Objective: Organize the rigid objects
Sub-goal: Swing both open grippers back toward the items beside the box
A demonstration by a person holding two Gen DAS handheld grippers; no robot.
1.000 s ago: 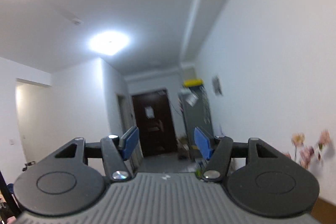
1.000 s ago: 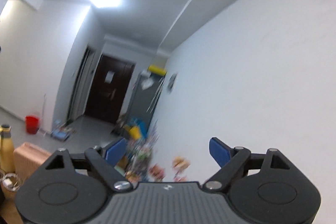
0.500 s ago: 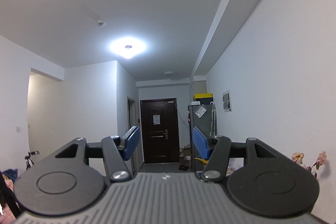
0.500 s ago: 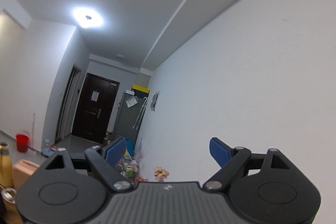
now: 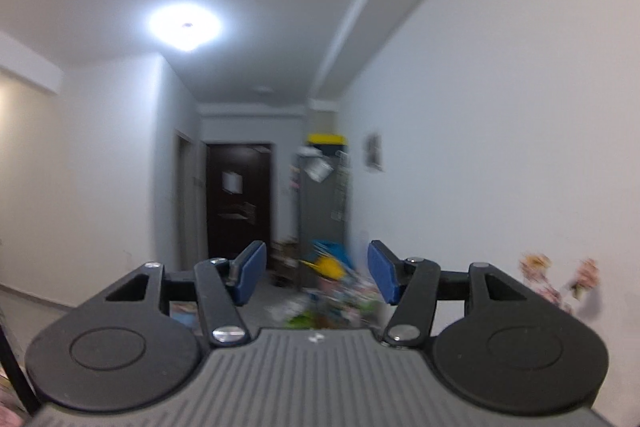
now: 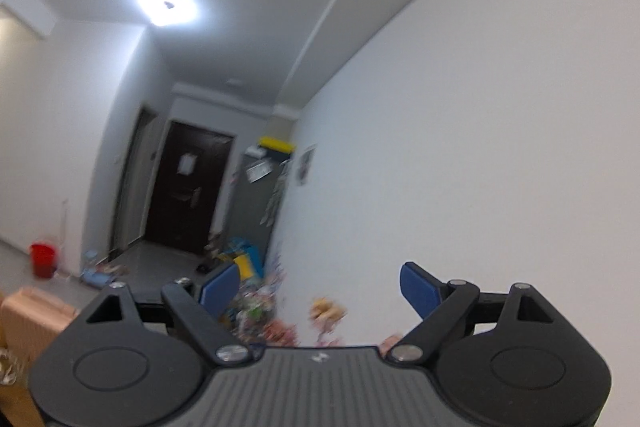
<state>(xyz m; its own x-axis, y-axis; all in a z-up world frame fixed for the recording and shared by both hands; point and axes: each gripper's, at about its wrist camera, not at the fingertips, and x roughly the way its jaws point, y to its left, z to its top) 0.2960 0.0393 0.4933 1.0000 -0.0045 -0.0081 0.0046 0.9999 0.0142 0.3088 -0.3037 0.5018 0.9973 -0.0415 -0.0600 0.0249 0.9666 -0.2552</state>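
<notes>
Left gripper [image 5: 316, 277] released, blue pads apart, nothing held. Right gripper [image 6: 320, 289] released, nothing held. Both aim level down the hallway toward the dark door [image 5: 239, 201]. Blurred clutter [image 6: 256, 311] on floor by wall; orientation, long axis indeterminate.

No writing is legible; the door's [image 5: 239, 199] paper is blurred.

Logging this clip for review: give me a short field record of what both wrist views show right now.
left claw: open, empty
right claw: open, empty
aim: both tilted up toward hallway and ceiling
dark door: far end, shut
grey cabinet: right of door, yellow item on top
red bucket: on floor, left
image quality: motion blur; floor clutter unreadable
</notes>
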